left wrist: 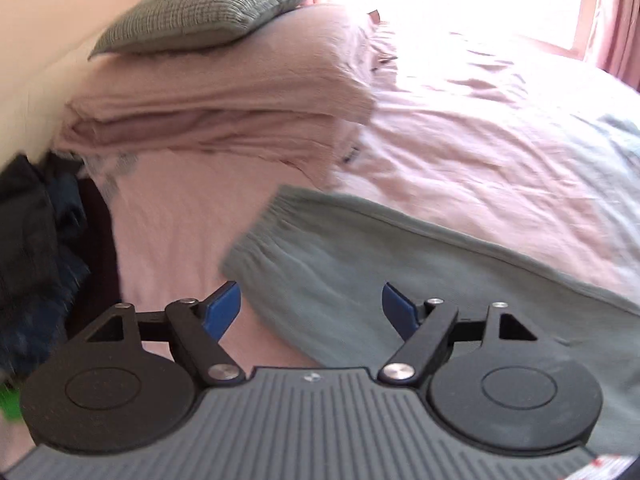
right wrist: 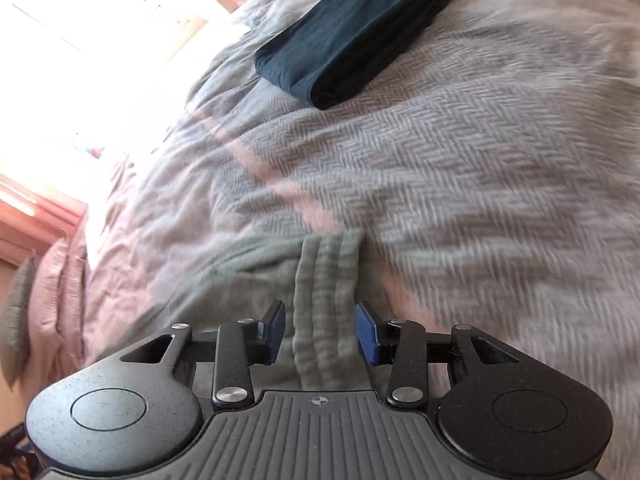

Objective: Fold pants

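My right gripper (right wrist: 320, 330) pinches the pants (right wrist: 324, 280); left gripper (left wrist: 311, 309) gapes empty above them, so the fold may slump.

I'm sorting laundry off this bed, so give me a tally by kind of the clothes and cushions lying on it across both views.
Green pants, laid out: 1
Dark folded garment: 1
Grey-green cushion: 1
Pink pillows, stacked: count unclear
Total that can be counted: 3
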Motion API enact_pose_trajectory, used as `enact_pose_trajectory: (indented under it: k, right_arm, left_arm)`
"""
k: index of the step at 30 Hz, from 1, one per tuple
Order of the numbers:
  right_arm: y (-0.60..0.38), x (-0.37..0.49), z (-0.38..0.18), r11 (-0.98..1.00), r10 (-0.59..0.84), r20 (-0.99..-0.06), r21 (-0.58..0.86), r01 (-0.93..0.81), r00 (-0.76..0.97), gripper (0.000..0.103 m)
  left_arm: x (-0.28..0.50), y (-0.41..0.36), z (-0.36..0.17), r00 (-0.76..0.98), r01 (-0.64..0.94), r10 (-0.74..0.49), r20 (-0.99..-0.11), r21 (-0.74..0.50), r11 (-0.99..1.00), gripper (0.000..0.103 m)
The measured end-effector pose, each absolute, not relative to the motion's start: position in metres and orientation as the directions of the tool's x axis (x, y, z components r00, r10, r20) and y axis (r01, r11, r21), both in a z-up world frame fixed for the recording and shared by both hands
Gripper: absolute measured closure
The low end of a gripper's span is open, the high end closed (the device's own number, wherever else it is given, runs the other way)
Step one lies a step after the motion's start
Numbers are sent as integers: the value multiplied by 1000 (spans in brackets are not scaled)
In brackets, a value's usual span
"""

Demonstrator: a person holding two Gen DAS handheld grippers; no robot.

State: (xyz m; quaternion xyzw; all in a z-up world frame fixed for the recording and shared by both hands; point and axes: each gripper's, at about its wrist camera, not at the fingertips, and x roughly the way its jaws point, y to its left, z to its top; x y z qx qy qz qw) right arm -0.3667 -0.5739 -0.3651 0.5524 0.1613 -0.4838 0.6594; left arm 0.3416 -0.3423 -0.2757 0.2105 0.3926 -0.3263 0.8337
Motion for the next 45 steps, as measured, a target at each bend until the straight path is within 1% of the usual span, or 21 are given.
enact_pose_trajectory:
  k: [5,9,10,14,16,18,20,21,23,24,25,27,29,32,33,34,35,36,39,43,45]
  right_arm:
    - [-612,-386,-409,-64,-416,-666,700,711,619,67]
    - [-628,-395,-434,-65,-403,-610,762,644,682,84]
    - [-629,-396,-433,-34,-414,-596,766,643,688,91]
    - [-628,-404,-394,100,-545,-531,727,679,649,102]
    - [-636,-398,-394,103,-550,-605,635,766,576,103]
    - [-652,-391,-410,27,-473,-745,520,854,469,103]
    - [-656,-399,-410,-40,-426,-774,533,845,468,103]
    - [-651,-404,-402,-29,-449,-743,567,823,496,102]
    - [-634,-412,-386,43,-435,-676,644,764,595,88]
    - [-624,-413,-381,82,-387,-651,681,728,653,66]
    - [-614,-413,-380,107,-348,-635,704,702,690,55]
    - [-591,-410,-384,151,-249,-610,743,652,753,55]
    - [-573,-404,-397,164,-171,-650,722,672,741,55]
    - [-562,-397,-416,157,-164,-662,714,682,731,55]
    - [-559,-396,-416,160,-182,-655,716,679,733,67]
    - [-560,-392,-416,173,-183,-653,715,677,735,91]
    - [-560,-387,-414,196,-179,-668,696,691,723,92]
    - [-560,-381,-409,241,-177,-685,666,706,707,96]
    - [-557,-372,-401,320,-210,-796,493,809,568,97]
    - [-544,-353,-382,339,-265,-896,260,904,357,92]
    - [-533,-345,-361,323,-356,-907,107,940,226,89]
  left_arm:
    - [277,-324,-277,404,668,-387,-829,-22,744,28]
    - [228,-305,-284,387,617,-364,-847,-55,785,29]
    - [218,-302,-285,386,610,-356,-851,-54,790,29]
    - [180,-288,-282,406,604,-336,-850,-27,797,32]
    - [168,-285,-283,400,595,-328,-856,-30,803,32]
    - [158,-283,-285,386,587,-318,-866,-35,809,32]
    - [147,-280,-282,397,588,-308,-865,-18,809,32]
    - [143,-277,-279,400,587,-312,-862,-21,809,32]
    - [138,-269,-274,392,574,-315,-865,-38,818,32]
    - [137,-264,-272,391,561,-313,-866,-45,826,32]
    - [136,-260,-270,390,552,-314,-866,-54,832,32]
    - [132,-251,-266,393,536,-314,-864,-62,842,32]
    - [129,-239,-264,395,525,-312,-864,-67,848,32]
    - [123,-223,-264,394,507,-300,-869,-67,859,32]
    - [122,-219,-264,394,503,-294,-871,-64,862,32]
    - [121,-215,-265,396,499,-287,-872,-58,865,32]
    - [119,-208,-266,400,494,-279,-873,-52,868,32]
    - [117,-203,-267,400,488,-274,-875,-50,871,32]
    - [113,-190,-271,406,476,-253,-878,-33,879,32]
    - [108,-174,-274,417,481,-201,-886,27,876,32]
    - [104,-169,-273,431,502,-187,-883,62,863,32]
